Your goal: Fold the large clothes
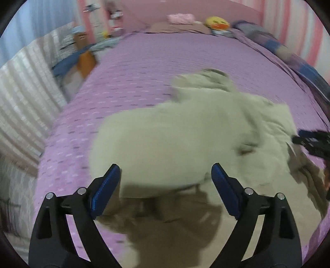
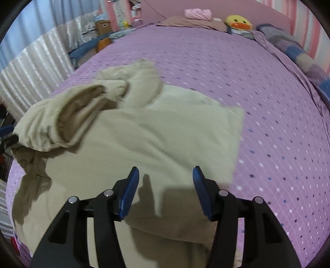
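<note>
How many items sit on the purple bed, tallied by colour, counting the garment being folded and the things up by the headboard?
Cream: 1, the garment
Pink: 1, the rolled bundle
Yellow: 1, the duck plush
Brown: 1, the pillow
Blue and grey checked: 1, the blanket
Total: 5

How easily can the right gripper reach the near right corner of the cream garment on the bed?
Probably yes. The right gripper hangs open above the garment, nothing lies between its fingers, and that corner lies flat and uncovered on the bed, just to its right.
</note>
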`<action>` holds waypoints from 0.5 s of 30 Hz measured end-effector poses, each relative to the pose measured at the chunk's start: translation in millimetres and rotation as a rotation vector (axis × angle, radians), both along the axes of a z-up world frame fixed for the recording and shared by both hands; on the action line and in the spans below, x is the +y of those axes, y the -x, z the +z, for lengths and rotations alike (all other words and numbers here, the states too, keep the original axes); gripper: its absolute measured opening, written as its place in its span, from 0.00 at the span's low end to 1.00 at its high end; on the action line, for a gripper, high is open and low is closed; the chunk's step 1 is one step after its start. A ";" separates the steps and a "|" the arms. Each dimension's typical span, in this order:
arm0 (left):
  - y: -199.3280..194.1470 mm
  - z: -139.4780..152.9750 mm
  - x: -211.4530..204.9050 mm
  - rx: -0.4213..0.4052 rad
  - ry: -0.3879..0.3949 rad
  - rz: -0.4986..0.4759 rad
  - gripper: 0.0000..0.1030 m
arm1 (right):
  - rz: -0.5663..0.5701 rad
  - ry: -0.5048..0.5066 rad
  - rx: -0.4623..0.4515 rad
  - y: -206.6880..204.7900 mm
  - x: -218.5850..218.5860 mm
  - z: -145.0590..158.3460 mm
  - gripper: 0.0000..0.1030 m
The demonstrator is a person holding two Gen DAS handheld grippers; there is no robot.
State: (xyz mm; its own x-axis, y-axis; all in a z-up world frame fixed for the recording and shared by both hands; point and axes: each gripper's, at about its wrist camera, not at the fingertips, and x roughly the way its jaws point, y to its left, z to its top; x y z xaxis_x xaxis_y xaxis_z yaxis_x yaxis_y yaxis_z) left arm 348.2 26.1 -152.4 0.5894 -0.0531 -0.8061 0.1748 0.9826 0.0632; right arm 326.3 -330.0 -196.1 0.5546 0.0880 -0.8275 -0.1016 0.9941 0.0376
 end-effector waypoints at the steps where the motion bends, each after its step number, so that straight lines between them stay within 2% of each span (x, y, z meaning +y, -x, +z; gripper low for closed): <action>1: -1.6 5.3 18.6 -0.008 0.008 0.029 0.87 | 0.013 -0.006 -0.004 -1.0 7.8 2.9 0.53; 5: -5.4 18.9 67.6 -0.042 -0.009 0.104 0.88 | 0.085 -0.028 -0.020 -9.1 52.1 15.9 0.53; 8: -14.4 7.9 98.1 -0.011 -0.039 0.159 0.88 | 0.134 -0.064 -0.007 -15.8 84.8 19.1 0.53; 11: -18.8 -14.4 118.6 0.049 -0.020 0.194 0.88 | 0.184 -0.078 0.018 -24.2 113.3 14.6 0.53; 12: -17.8 -19.9 121.5 0.056 -0.019 0.198 0.88 | 0.193 -0.070 0.026 -26.2 118.6 11.9 0.49; 13: -15.3 -24.4 120.5 0.058 -0.016 0.202 0.88 | 0.211 -0.051 0.038 -29.7 127.0 6.3 0.33; 14: -13.4 -27.8 120.9 0.060 -0.007 0.207 0.88 | 0.226 -0.038 0.052 -32.6 133.1 1.5 0.21; 15: -10.5 -30.9 119.0 0.060 0.003 0.211 0.88 | 0.232 -0.022 0.062 -34.2 136.7 -1.8 0.16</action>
